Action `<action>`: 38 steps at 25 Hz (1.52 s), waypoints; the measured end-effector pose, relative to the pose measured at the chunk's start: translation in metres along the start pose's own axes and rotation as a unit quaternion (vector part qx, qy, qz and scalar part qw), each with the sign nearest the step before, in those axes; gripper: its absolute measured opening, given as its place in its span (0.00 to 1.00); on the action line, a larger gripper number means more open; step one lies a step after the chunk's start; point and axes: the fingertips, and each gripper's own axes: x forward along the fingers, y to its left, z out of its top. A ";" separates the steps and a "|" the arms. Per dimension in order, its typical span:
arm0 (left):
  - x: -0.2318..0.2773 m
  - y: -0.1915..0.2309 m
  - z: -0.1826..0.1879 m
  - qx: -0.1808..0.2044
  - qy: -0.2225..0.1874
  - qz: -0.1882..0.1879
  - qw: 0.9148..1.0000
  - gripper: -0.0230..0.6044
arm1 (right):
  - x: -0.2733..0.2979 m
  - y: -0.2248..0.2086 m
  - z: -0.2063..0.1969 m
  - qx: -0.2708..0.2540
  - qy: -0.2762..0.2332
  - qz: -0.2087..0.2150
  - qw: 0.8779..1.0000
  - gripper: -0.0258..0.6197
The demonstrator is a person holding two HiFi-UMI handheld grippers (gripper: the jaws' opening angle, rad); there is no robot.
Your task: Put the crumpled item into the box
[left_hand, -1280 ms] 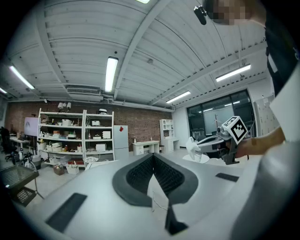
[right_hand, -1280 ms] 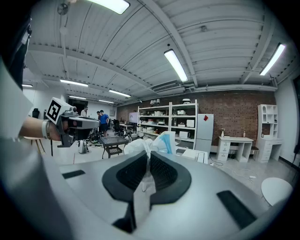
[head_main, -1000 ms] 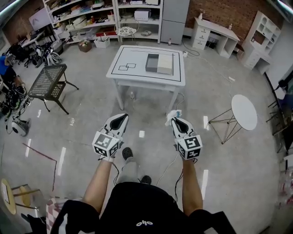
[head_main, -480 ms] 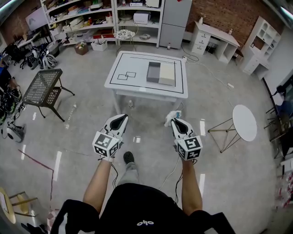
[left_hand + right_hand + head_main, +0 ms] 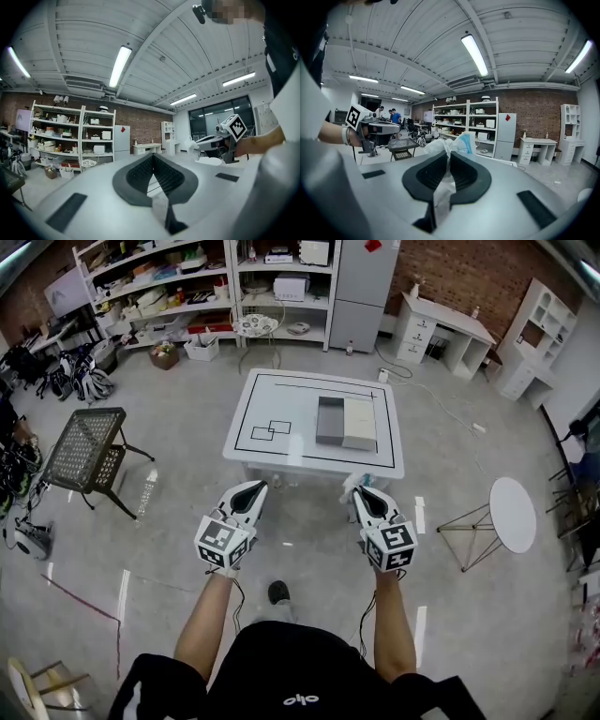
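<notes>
Far left on the grey floor stands a black mesh side table (image 5: pixel 89 442). Behind it, white shelving (image 5: pixel 155 287) crowded with boxes and bins runs along the brick wall.

The person stands facing a white table, arms out, 1 tool in each hand. The left tool (image 5: pixel 251 487) hangs over the floor just short of the table. In the left gripper view its 2 dark ribbed pads (image 5: pixel 138 176) meet at the tip with nothing between them.

The tabletop (image 5: pixel 281 451) carries a black rectangular outline, with 2 small overlapping squares (image 5: pixel 270 430) drawn towards its left side. On its right side, inside the outline, sits the box (image 5: pixel 345 423), a grey half and a pale half side by side.

The right tool (image 5: pixel 364 491) is level with the left one, by the tabletop's near edge. It is clamped tight on the crumpled item (image 5: pixel 352 484), a white wad with a light blue patch. In the right gripper view the wad bulges out above the tips and a thin strip of it trails down between the pads (image 5: pixel 464 176). So the item is up in the tool, well apart from the box and not in it.

To the right a small round white table (image 5: pixel 513 512) on thin wire legs stands on the floor, and a white desk (image 5: pixel 445 320) sits against the brick wall beyond.
</notes>
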 end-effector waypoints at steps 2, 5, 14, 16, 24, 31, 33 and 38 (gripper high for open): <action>0.006 0.023 0.001 -0.003 -0.002 -0.001 1.000 0.05 | 0.019 0.000 0.007 0.000 0.002 -0.004 1.000 0.09; 0.011 0.051 0.000 -0.007 -0.008 -0.001 1.000 0.05 | 0.043 0.001 0.014 -0.004 0.005 -0.007 1.000 0.09; 0.015 0.097 -0.011 -0.020 -0.012 -0.003 1.000 0.05 | 0.085 0.007 0.026 -0.014 0.005 -0.013 1.000 0.09; 0.019 0.101 -0.015 -0.020 -0.008 -0.006 1.000 0.05 | 0.092 0.006 0.025 -0.011 0.006 -0.013 1.000 0.09; 0.044 0.129 -0.018 -0.013 -0.001 -0.023 1.000 0.05 | 0.136 -0.005 0.022 0.004 0.003 -0.015 1.000 0.09; 0.077 0.173 -0.019 -0.003 0.002 -0.026 1.000 0.05 | 0.190 -0.025 0.027 0.010 -0.002 -0.015 1.000 0.09; 0.090 0.188 -0.021 -0.002 0.004 -0.029 1.000 0.05 | 0.208 -0.034 0.029 0.013 -0.003 -0.018 1.000 0.09; 0.131 0.232 -0.026 -0.001 0.008 -0.040 0.999 0.05 | 0.259 -0.061 0.034 0.019 -0.001 -0.029 0.999 0.09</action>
